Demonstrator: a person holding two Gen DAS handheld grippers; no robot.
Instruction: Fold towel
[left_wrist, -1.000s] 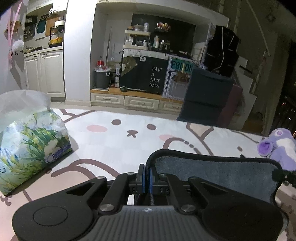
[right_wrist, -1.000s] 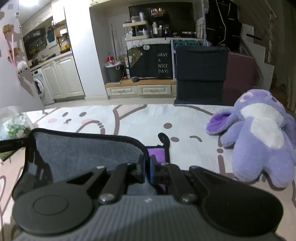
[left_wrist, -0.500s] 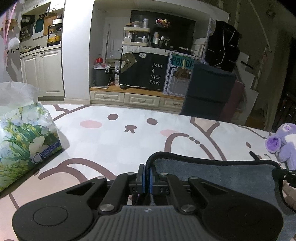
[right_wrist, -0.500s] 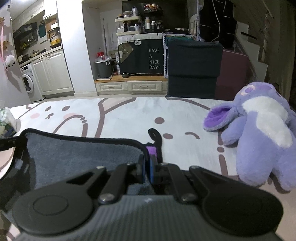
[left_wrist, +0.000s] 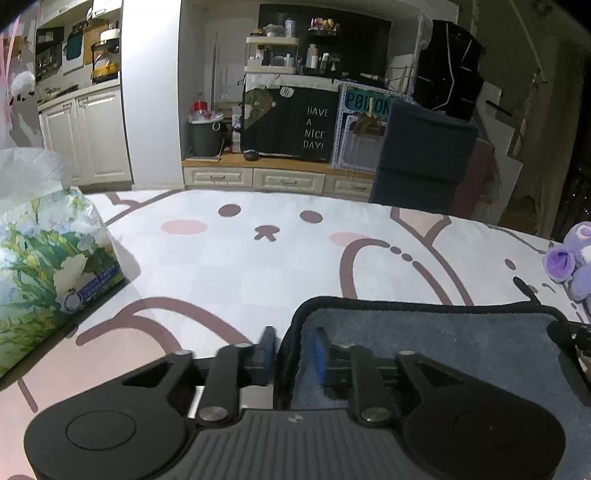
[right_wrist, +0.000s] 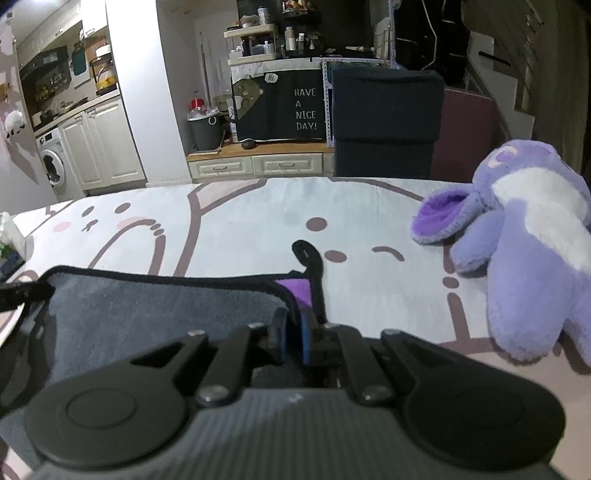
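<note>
A grey towel (left_wrist: 436, 339) with black trim lies on the cartoon-print sheet (left_wrist: 280, 266), its far edge folded over toward me. My left gripper (left_wrist: 291, 350) is open, its jaws apart on either side of the towel's left corner edge. My right gripper (right_wrist: 293, 339) has its jaws slightly apart around the towel's (right_wrist: 155, 314) right corner; a purple patch (right_wrist: 295, 290) and a black hanging loop (right_wrist: 308, 258) show just beyond it. The right gripper's tip shows at the right edge of the left wrist view (left_wrist: 570, 334).
A floral tissue pack (left_wrist: 44, 258) stands at the left of the sheet. A purple plush toy (right_wrist: 524, 258) lies at the right. Beyond the sheet's far edge are cabinets, a dark chair (right_wrist: 386, 122) and a bin (left_wrist: 205, 134).
Both grippers carried the towel edge forward and down onto the sheet. The left jaws have opened and let go of the corner; the right jaws have parted a little.
</note>
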